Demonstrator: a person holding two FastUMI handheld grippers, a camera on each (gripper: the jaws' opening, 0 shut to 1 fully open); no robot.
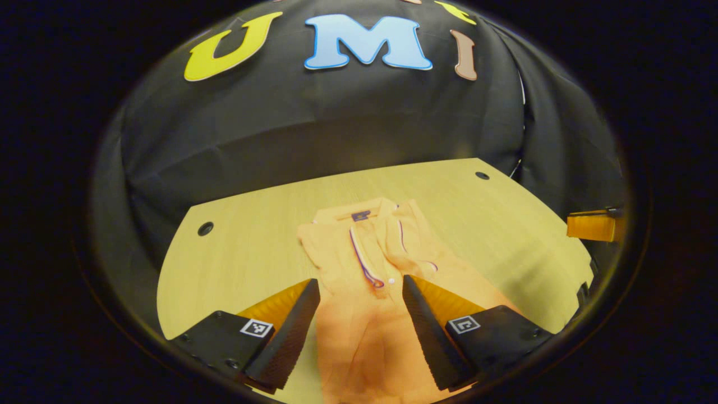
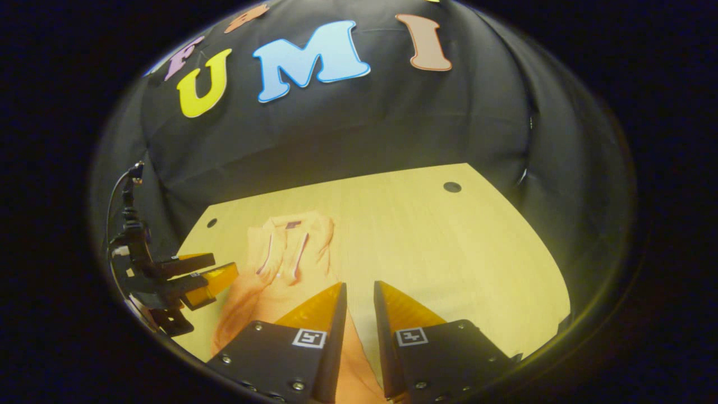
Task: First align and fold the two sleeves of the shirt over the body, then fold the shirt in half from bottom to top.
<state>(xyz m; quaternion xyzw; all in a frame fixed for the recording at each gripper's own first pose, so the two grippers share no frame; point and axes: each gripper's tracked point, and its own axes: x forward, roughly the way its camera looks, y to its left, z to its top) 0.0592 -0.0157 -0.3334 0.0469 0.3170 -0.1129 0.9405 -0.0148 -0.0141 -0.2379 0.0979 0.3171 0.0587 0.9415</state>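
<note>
The shirt (image 1: 364, 280) lies flat on the wooden table (image 1: 235, 247), collar toward the booth's back wall and hem toward me, and from the look of it both sleeves are already folded in over the body: the outline is a narrow strip, with the placket and its striped trim showing down the middle. That reading suits the task, since a slim, even strip is what I want before halving it from the bottom up. In the left gripper view my left gripper (image 1: 359, 331) hangs above the shirt's lower body with its fingers spread wide, one on each side of the cloth, holding nothing; I judge it is set there to come down on the hem end. In the right gripper view my right gripper (image 2: 359, 336) sits at the shirt's right edge, its fingers drawn close with only a thin gap between them; a sliver of cloth shows in that gap, but I cannot tell whether the fingers are pinching it or merely hovering over it. The left gripper also shows at the left of that view, just beside the shirt's far edge. Beyond the shirt the table carries only small dark holes (image 1: 205, 228) near its far corners.
</note>
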